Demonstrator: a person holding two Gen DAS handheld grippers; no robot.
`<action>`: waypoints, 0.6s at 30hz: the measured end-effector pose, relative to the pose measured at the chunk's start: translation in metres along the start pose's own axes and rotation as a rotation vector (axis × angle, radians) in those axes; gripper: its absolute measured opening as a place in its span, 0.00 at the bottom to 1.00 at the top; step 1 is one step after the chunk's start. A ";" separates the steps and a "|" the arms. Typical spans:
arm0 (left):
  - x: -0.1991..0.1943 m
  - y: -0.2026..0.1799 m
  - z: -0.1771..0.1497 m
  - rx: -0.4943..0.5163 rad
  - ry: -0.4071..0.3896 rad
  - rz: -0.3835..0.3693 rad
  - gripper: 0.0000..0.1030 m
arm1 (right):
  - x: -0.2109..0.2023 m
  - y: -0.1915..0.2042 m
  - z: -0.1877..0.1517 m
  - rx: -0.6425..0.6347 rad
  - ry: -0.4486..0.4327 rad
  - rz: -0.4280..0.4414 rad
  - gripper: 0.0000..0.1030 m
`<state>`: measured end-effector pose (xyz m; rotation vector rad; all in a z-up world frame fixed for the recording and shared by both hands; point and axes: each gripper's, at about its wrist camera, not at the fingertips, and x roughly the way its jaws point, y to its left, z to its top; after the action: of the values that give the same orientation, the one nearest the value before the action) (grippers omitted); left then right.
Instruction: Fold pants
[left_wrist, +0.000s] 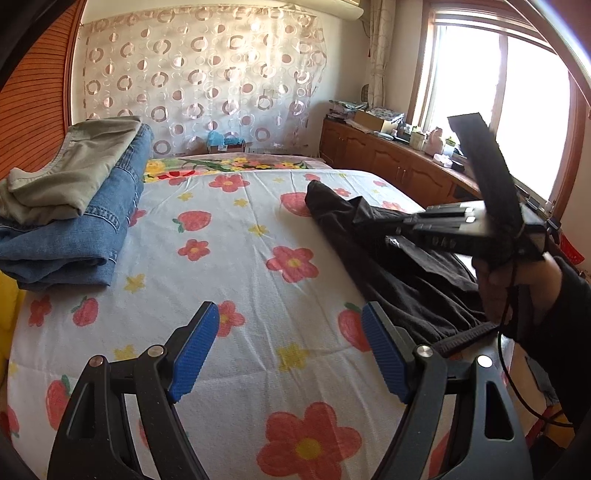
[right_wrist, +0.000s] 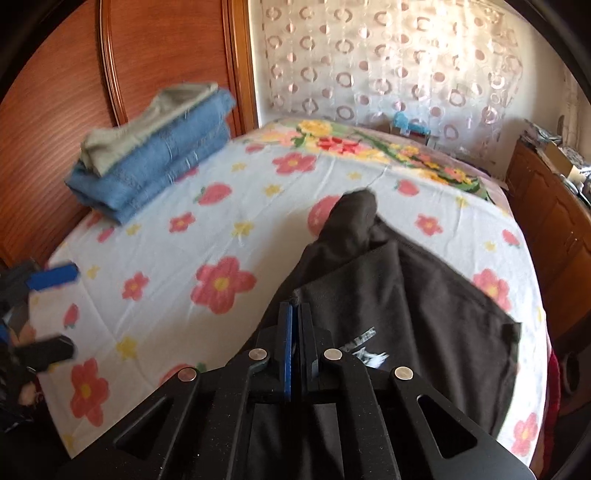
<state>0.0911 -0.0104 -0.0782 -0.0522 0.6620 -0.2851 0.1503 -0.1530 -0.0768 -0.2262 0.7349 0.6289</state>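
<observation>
Pinching an edge of the black pants (right_wrist: 388, 295), right gripper (right_wrist: 295, 314) is clamped on cloth. Pants run lengthwise away from it; left gripper (left_wrist: 291, 354) gapes empty, off to their left

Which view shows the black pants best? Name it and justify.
The right wrist view: the black pants spread across its centre, with a white print visible and the shut right gripper at the cloth. The left wrist view shows them only at the side, partly behind that gripper.

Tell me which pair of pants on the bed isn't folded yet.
The black pants, spread loose by the right gripper. The blue jeans and khaki pants sit folded in a stack.
</observation>
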 end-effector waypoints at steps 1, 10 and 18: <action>0.000 -0.001 0.000 0.001 0.002 -0.002 0.78 | -0.005 -0.003 0.002 0.010 -0.015 0.005 0.02; 0.004 -0.012 -0.002 0.023 0.016 -0.019 0.78 | -0.046 -0.037 0.008 0.007 -0.095 -0.111 0.02; 0.006 -0.015 -0.003 0.028 0.020 -0.024 0.78 | -0.052 -0.069 0.010 0.042 -0.101 -0.241 0.02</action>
<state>0.0900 -0.0267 -0.0817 -0.0308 0.6779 -0.3180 0.1678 -0.2271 -0.0356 -0.2382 0.6121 0.3925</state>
